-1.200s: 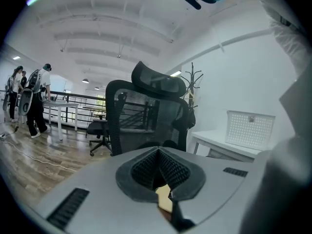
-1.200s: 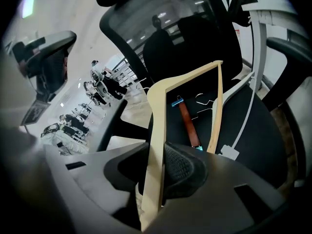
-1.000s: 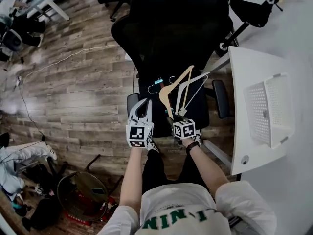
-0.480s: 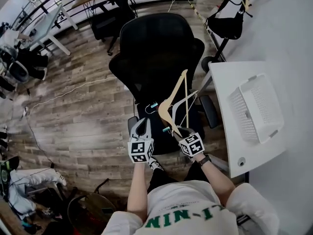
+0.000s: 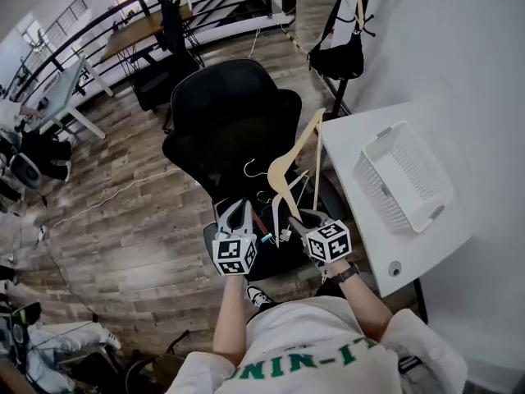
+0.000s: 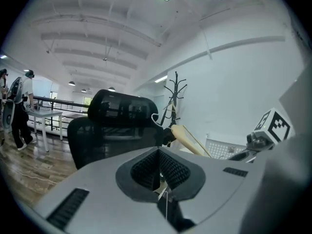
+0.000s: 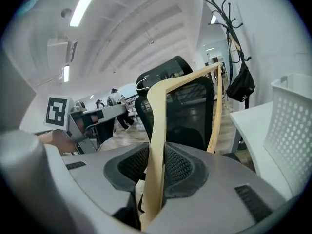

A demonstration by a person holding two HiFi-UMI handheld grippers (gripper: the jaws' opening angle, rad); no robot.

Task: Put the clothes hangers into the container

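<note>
Wood-plank flooring (image 5: pixel 123 220) runs under a black office chair (image 5: pixel 230 113). To its right stands a white table (image 5: pixel 349 220), against a white wall. A coat stand with a black bag (image 5: pixel 344 52) is behind the table.

Container: a white perforated basket (image 5: pixel 385 199) sits on the table top, towards the wall side. It also shows at the right edge of the right gripper view (image 7: pixel 292 130).

Right hand-held gripper (image 5: pixel 299 217): clenched on a wooden hanger (image 5: pixel 291 150). My right gripper view shows the jaws (image 7: pixel 156 165) pressed against both faces of one hanger arm (image 7: pixel 157 130), which runs up and out from the pads. Beyond the grip the arm reaches the bend, where the metal hook (image 5: pixel 250 168) points left over the chair seat. The other arm climbs from the bend towards the near corner of the table, and the crossbar drops back from there towards my gripper.

Position of the hanger: held up over the chair, left of the table and apart from the basket.

Left hand-held gripper (image 5: pixel 238 209): its jaws stand pressed together (image 6: pixel 160 167), level with the right one and just left of it. It is not touching the wooden hanger.

A teal-clipped hanger (image 5: pixel 266 235) lies on the chair seat between my two hand-held grippers.
</note>
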